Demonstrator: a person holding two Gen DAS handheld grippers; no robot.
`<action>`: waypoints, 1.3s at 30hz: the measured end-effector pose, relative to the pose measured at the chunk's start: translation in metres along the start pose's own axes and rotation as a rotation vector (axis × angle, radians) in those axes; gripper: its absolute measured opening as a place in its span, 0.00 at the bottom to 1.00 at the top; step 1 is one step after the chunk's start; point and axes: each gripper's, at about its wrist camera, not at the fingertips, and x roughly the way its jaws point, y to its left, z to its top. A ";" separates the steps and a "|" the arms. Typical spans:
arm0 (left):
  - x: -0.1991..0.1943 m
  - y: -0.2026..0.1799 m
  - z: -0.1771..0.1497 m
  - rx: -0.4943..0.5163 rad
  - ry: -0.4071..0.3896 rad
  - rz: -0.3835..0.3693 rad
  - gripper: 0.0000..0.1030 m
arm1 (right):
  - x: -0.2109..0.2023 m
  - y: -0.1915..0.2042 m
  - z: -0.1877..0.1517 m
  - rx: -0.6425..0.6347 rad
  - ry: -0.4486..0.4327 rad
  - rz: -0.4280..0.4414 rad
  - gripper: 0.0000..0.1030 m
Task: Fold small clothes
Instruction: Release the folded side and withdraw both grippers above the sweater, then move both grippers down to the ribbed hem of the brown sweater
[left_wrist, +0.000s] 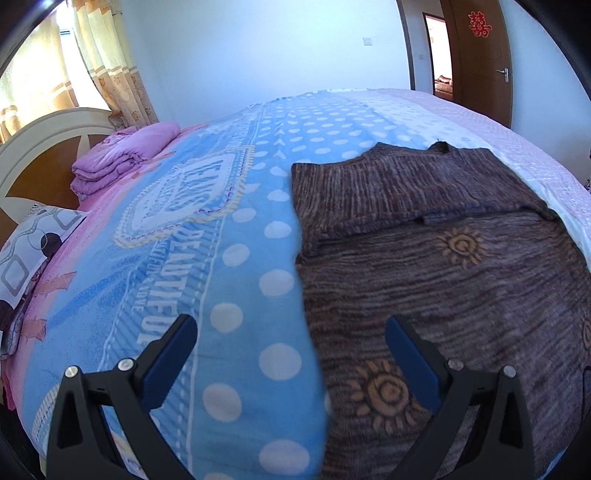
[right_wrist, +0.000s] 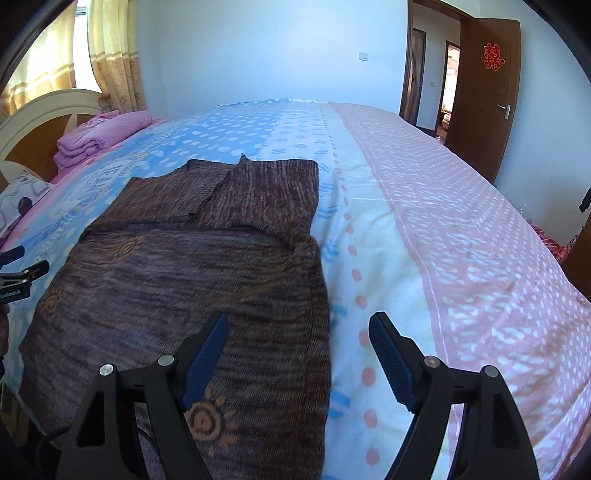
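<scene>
A brown striped knit garment (left_wrist: 443, 280) with orange sun motifs lies flat on the bed, its far part folded over with the sleeves laid in. It also shows in the right wrist view (right_wrist: 177, 280). My left gripper (left_wrist: 291, 325) is open and empty, hovering over the garment's left edge near its front. My right gripper (right_wrist: 299, 325) is open and empty, hovering over the garment's right edge near its front. The left gripper's fingers (right_wrist: 22, 266) show at the left edge of the right wrist view.
The bed is covered by a blue polka-dot and pink patterned blanket (left_wrist: 236, 258) (right_wrist: 424, 229). A folded pink quilt (left_wrist: 122, 158) and a patterned pillow (left_wrist: 26, 243) lie at the headboard (left_wrist: 48, 140). A brown door (right_wrist: 480, 96) stands open at the far right.
</scene>
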 end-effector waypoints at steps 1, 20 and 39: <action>-0.003 -0.001 -0.002 0.004 -0.001 -0.002 1.00 | -0.003 0.001 -0.003 -0.002 0.000 0.005 0.76; -0.055 -0.005 -0.047 0.048 -0.001 -0.069 1.00 | -0.051 0.018 -0.064 -0.023 0.043 0.063 0.76; -0.061 0.005 -0.116 -0.089 0.209 -0.311 0.60 | -0.070 0.021 -0.124 -0.012 0.115 0.098 0.76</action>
